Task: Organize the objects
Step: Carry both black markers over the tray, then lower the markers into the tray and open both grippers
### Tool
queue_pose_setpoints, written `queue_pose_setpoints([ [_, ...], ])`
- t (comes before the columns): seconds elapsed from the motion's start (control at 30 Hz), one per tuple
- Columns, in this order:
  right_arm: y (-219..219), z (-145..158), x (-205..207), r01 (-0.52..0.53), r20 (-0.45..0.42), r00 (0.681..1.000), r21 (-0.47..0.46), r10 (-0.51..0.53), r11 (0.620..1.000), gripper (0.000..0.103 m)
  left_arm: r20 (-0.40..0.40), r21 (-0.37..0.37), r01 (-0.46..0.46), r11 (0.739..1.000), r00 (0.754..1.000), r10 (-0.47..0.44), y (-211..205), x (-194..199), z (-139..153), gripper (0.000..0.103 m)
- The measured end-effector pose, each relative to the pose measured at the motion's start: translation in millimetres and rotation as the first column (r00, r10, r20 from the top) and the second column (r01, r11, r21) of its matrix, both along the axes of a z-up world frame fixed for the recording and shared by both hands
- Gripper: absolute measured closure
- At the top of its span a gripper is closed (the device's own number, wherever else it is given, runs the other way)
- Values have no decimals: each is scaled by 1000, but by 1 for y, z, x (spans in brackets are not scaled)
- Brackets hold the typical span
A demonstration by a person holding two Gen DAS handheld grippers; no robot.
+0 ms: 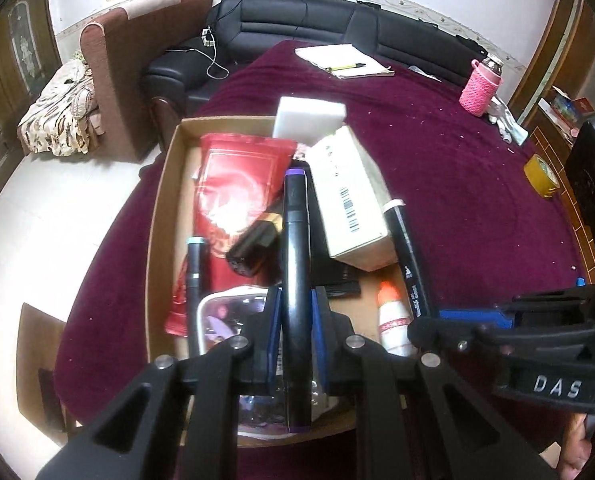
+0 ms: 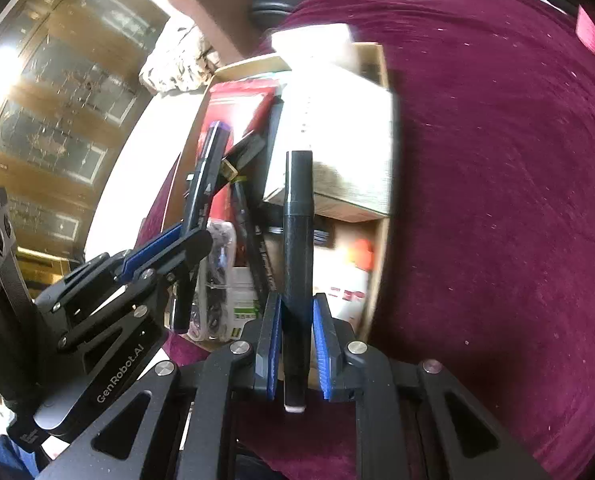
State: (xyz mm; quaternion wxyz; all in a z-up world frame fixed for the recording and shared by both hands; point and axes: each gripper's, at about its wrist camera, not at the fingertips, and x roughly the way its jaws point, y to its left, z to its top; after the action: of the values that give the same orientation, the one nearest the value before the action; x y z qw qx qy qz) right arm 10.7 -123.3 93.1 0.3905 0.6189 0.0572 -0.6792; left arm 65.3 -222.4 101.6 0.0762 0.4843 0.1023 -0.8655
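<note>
My left gripper (image 1: 296, 314) is shut on a black marker with purple ends (image 1: 295, 248), held lengthwise over an open cardboard box (image 1: 165, 184). In the box lie a red pouch (image 1: 233, 184), a white barcoded carton (image 1: 349, 196), a black tube (image 1: 253, 252), a teal-capped pen (image 1: 195, 268), a clear pouch (image 1: 229, 316) and an orange-capped glue bottle (image 1: 391, 316). My right gripper (image 2: 296, 320) is shut on a black marker with a white end (image 2: 297, 248), above the box's right side (image 2: 381, 260). Each gripper shows in the other's view: the right gripper (image 1: 429, 322) and the left gripper (image 2: 191, 240).
The box sits at the left edge of a table under a maroon cloth (image 1: 457, 200). A white foam block (image 1: 309, 114) leans at the box's far end. A notebook with a pen (image 1: 345, 62), a pink-sleeved bottle (image 1: 479, 88) and a yellow tape roll (image 1: 541, 176) lie farther off.
</note>
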Motion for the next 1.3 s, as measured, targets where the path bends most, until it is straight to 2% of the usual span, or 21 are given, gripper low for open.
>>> queue_pose_setpoints([
  [0.43,-37,-2,14,-63,-95,993,45,67,997,86,17,-3,16,1000,1000,-16,-14,-2,-5,89],
  [0.9,-43,-14,5,-41,-87,995,68,47,997,85,26,7,34,999,999,-34,-19,-9,-9,88],
  [1.3,-39,-24,-6,-26,-59,998,76,30,997,84,36,26,15,1000,999,-16,-28,-18,-16,88],
])
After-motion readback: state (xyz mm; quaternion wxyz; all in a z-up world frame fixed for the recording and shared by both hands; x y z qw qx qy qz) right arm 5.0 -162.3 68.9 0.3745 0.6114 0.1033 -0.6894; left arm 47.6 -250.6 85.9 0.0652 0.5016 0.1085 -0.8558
